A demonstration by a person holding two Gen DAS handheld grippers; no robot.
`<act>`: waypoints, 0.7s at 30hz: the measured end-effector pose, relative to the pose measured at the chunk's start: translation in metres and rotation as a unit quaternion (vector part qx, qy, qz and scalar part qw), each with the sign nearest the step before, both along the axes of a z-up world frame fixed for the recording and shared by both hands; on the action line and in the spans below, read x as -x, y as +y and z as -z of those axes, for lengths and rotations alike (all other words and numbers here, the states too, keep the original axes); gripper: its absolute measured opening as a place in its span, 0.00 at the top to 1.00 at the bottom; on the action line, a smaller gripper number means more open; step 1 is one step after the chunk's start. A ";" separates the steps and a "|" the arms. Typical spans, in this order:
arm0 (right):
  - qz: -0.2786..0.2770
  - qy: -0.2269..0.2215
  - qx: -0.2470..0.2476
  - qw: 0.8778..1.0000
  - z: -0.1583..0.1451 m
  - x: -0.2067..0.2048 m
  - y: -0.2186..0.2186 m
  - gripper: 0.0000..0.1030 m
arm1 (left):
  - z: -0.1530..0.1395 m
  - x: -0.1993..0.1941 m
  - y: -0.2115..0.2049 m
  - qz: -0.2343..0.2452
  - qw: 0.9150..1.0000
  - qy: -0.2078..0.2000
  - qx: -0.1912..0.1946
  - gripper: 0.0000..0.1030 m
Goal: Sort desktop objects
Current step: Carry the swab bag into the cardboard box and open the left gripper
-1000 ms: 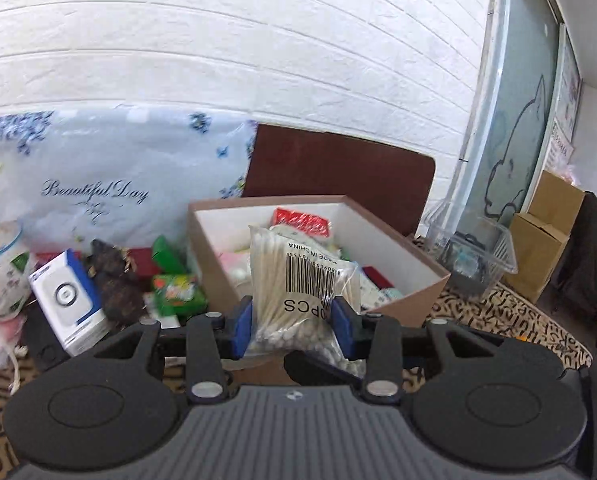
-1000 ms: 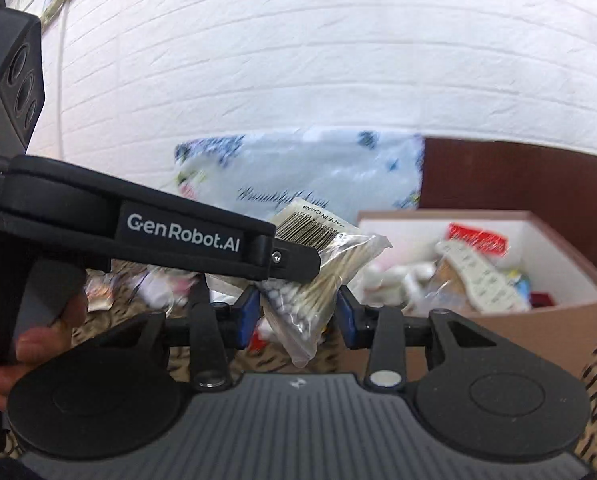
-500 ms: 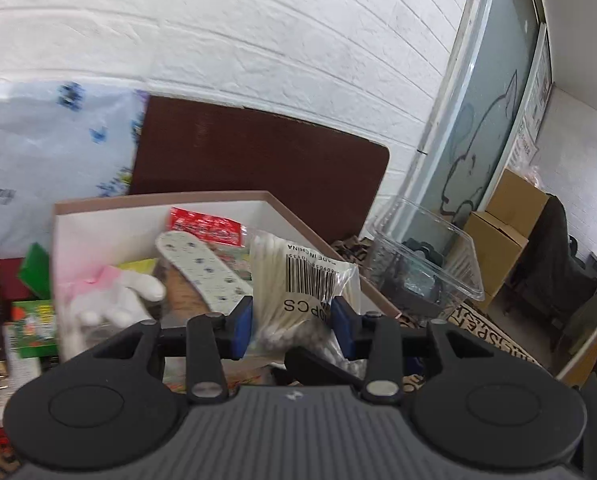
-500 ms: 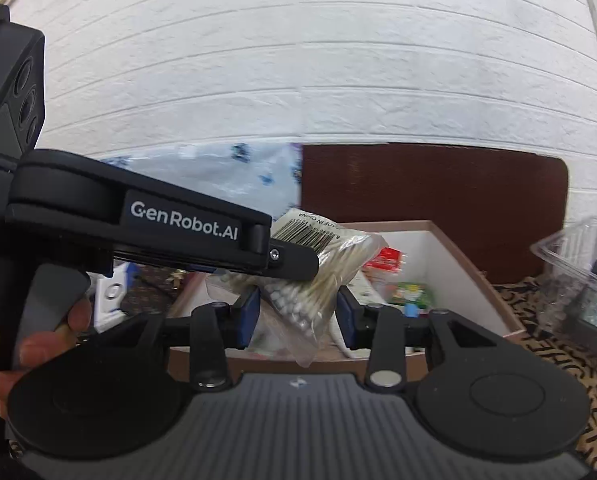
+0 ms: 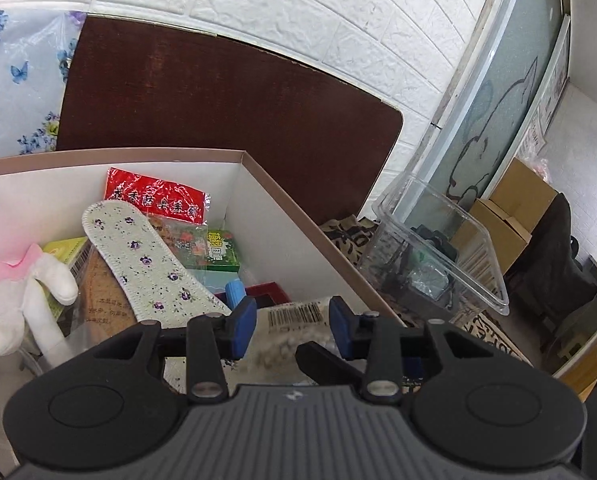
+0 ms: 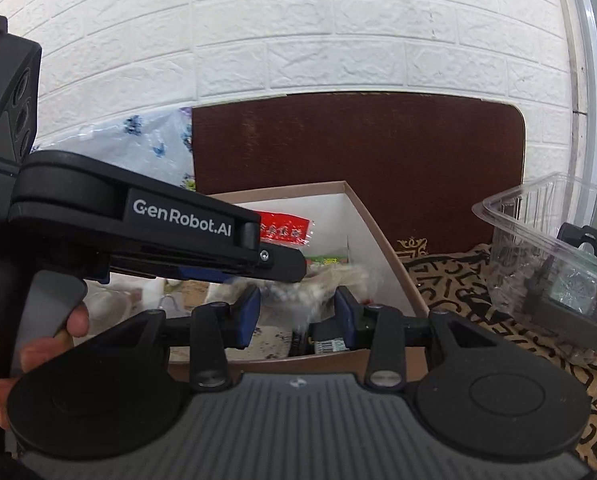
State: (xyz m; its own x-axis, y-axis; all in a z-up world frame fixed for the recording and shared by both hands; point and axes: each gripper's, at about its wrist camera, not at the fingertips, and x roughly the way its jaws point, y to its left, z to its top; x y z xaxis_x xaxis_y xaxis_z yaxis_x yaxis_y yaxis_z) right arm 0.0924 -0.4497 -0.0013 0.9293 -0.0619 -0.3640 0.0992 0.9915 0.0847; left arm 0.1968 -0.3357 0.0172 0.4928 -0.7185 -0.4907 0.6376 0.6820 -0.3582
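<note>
A clear bag of cotton swabs (image 5: 294, 322) with a barcode lies blurred between and below the jaws of my left gripper (image 5: 292, 320), over the right near corner of the brown cardboard box (image 5: 298, 208). The jaws stand apart and the bag looks loose. In the right wrist view the bag (image 6: 318, 284) is a blur under the tip of the left gripper (image 6: 282, 264), above the box (image 6: 382, 240). My right gripper (image 6: 296, 314) is open and empty, just before the box's near wall.
The box holds a floral insole (image 5: 146, 264), a red packet (image 5: 154, 196), a green box (image 5: 218, 252) and a white plush toy (image 5: 26, 300). A clear plastic tub (image 5: 438, 256) stands right of the box on a patterned cloth. A dark brown board leans on the white brick wall.
The left gripper moved right over the box and tilted down. Its jaws have widened and the swab bag has dropped from upright to lying low and blurred. The right gripper followed to the right.
</note>
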 end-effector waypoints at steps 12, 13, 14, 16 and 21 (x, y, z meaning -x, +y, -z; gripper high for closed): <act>0.048 -0.003 0.038 0.998 0.002 0.000 0.006 0.16 | -0.007 0.011 0.020 -0.003 1.000 0.012 0.000 0.09; 0.050 -0.003 0.044 0.998 0.000 0.001 0.007 0.14 | -0.007 0.013 0.022 -0.005 1.000 0.011 -0.003 0.09; 0.052 -0.003 0.045 0.998 -0.001 0.002 0.009 0.13 | -0.007 0.015 0.025 -0.007 1.000 0.009 -0.007 0.08; 0.055 -0.002 0.044 0.997 -0.003 0.005 0.011 0.10 | -0.008 0.019 0.029 -0.010 1.000 0.004 -0.015 0.08; 0.069 -0.003 0.049 0.996 -0.008 0.012 0.017 0.07 | -0.012 0.032 0.044 -0.014 1.000 -0.006 -0.020 0.08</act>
State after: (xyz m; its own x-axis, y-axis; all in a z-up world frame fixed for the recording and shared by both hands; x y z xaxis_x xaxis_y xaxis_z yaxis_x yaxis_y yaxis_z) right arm 0.0800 -0.4324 0.0068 0.9116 -0.2240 -0.3446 0.2347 0.9720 -0.0109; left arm 0.1645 -0.2915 0.0290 0.5186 -0.6841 -0.5129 0.6213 0.7136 -0.3236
